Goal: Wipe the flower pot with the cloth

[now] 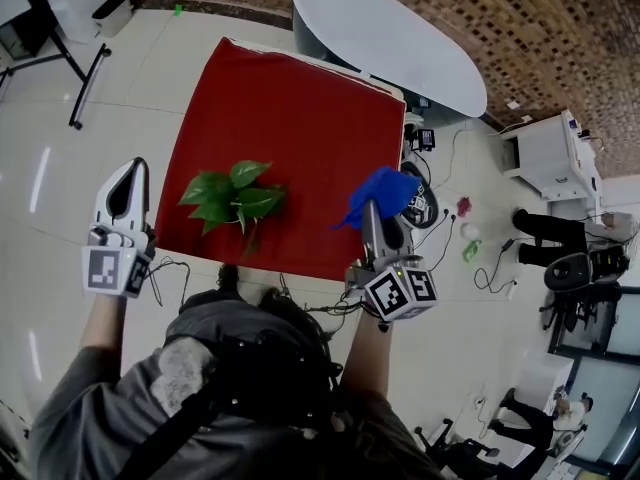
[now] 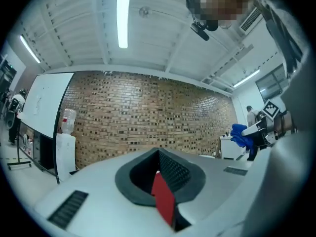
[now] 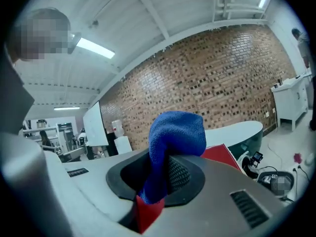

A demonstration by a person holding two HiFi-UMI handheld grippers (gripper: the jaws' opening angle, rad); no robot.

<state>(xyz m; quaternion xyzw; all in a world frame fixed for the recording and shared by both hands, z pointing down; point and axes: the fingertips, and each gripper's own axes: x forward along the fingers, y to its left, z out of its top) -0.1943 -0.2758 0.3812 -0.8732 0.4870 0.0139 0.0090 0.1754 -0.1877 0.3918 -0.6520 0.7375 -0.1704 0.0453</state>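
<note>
1. Right claw (image 3: 157, 184) is clenched on the blue cloth (image 3: 175, 132), by the red worktop's (image 1: 300, 98) near corner.
2. Left claw (image 2: 165, 191) is clenched shut, empty.
3. The leafy plant (image 1: 235, 196) stands on the worktop, its pot hidden by leaves.

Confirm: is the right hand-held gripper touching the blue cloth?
Touching. In the right gripper view the right hand-held gripper has its jaws pinched on the blue cloth.

From above, the leaves (image 1: 232, 196) ahead of my left claw (image 1: 134, 168) hide the pot under them completely. The cloth (image 3: 175, 132) runs down between my right claw's (image 1: 372, 214) closed jaws, its lower end buried there. Past that claw's tip, only a corner of the red table (image 3: 223, 154) shows.
</note>
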